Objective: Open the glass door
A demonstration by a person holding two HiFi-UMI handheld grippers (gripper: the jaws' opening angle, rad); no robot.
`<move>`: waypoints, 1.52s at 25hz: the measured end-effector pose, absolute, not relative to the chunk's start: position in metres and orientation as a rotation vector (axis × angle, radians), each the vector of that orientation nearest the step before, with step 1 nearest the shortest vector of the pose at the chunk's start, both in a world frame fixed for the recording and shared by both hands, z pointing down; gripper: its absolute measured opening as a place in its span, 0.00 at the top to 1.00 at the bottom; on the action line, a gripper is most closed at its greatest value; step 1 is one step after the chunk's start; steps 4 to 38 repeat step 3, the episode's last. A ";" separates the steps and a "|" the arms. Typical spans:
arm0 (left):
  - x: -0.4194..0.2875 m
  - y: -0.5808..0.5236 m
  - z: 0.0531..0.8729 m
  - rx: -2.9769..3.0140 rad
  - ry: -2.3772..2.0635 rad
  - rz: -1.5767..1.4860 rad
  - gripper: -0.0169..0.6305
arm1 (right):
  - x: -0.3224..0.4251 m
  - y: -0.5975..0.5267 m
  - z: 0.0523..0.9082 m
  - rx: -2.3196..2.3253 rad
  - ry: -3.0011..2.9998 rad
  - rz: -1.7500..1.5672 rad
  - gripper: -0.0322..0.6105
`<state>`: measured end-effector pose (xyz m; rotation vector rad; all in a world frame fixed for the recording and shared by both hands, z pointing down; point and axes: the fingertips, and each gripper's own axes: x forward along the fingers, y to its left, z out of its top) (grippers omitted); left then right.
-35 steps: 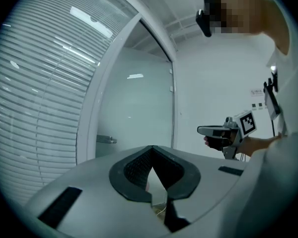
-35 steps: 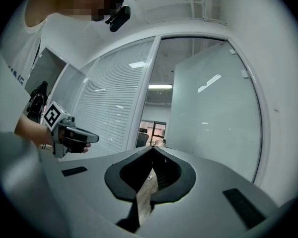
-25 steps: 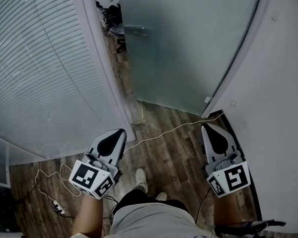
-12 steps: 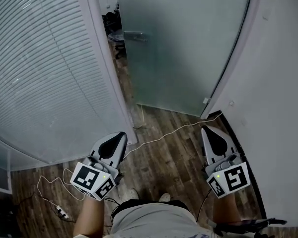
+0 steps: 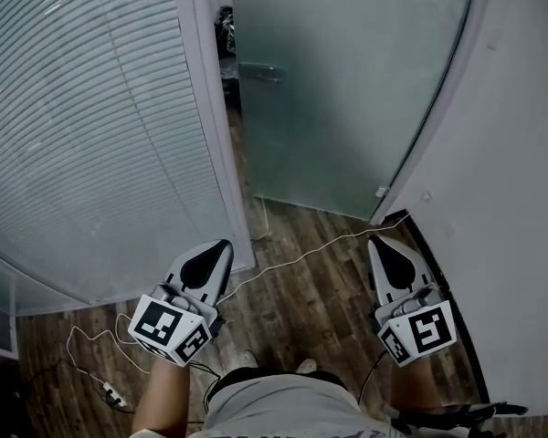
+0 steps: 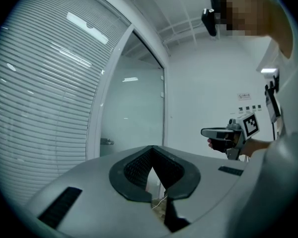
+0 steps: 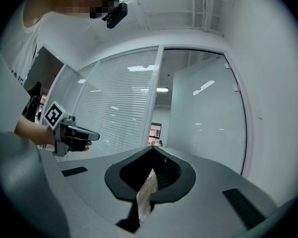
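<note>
The frosted glass door (image 5: 347, 80) stands ajar ahead, hinged at the right, with a metal handle (image 5: 256, 71) near its left edge. My left gripper (image 5: 221, 245) is held low in front of the white door post, shut and empty, well short of the handle. At the same height, my right gripper (image 5: 376, 243) is also shut and empty, near the door's bottom hinge corner. The left gripper view shows the door (image 6: 134, 118), its handle (image 6: 107, 142) and the left gripper's (image 6: 153, 148) tips together. In the right gripper view, the right gripper (image 7: 153, 148) points at the door (image 7: 208, 118).
A glass wall with slatted blinds (image 5: 91, 126) and a white door post (image 5: 215, 126) stand at the left. A white wall (image 5: 511, 199) closes the right side. A thin cable (image 5: 301, 254) runs across the wooden floor to a power strip (image 5: 110, 391).
Both grippers and the view have moved forward toward the door. The door post has shifted right in the head view and hides more of the gap. Both grippers stay shut.
</note>
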<state>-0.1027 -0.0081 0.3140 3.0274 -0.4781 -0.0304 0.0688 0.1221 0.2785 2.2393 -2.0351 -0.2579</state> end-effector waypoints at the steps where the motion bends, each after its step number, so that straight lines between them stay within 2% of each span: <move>1: -0.104 -0.008 0.315 3.026 -0.476 -0.030 0.98 | 0.067 0.123 0.279 2.239 -2.031 -0.259 0.95; 38: -0.106 -0.006 0.318 3.023 -0.471 -0.028 0.98 | 0.065 0.125 0.280 2.240 -2.022 -0.262 0.95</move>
